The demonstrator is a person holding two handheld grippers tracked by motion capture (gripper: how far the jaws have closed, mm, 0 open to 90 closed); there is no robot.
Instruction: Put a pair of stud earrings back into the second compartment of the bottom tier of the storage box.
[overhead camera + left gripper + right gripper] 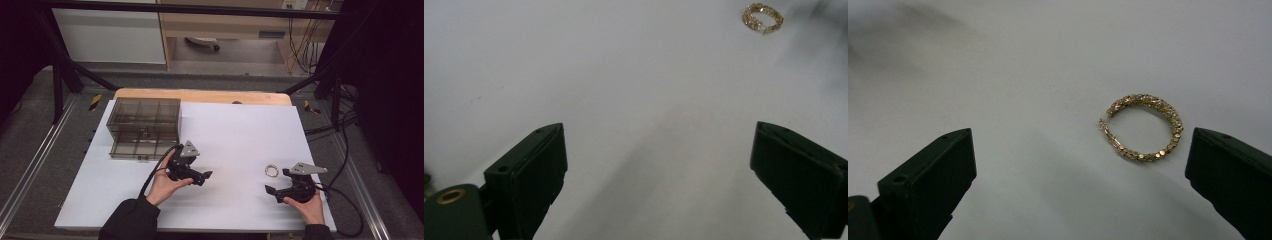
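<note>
White table (235,125): one gold bracelet (272,171), perhaps one smoky organizer (145,127), left tool (207,176) and right tool (272,192) wide open, empty

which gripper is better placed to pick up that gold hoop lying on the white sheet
Right. The right gripper is open and sits just beside the gold hoop, which lies close ahead between its jaws in the right gripper view. The left gripper, also open, is farther across the white sheet, with the hoop small and distant.

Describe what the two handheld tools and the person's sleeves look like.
Both are black. The left tool and right tool each carry a grey three-cornered plate on top and trail a black cable. Their jaws are blocky black slabs with small screw holes; a brass-coloured ring sits beside the left one. The sleeves are black.
</note>
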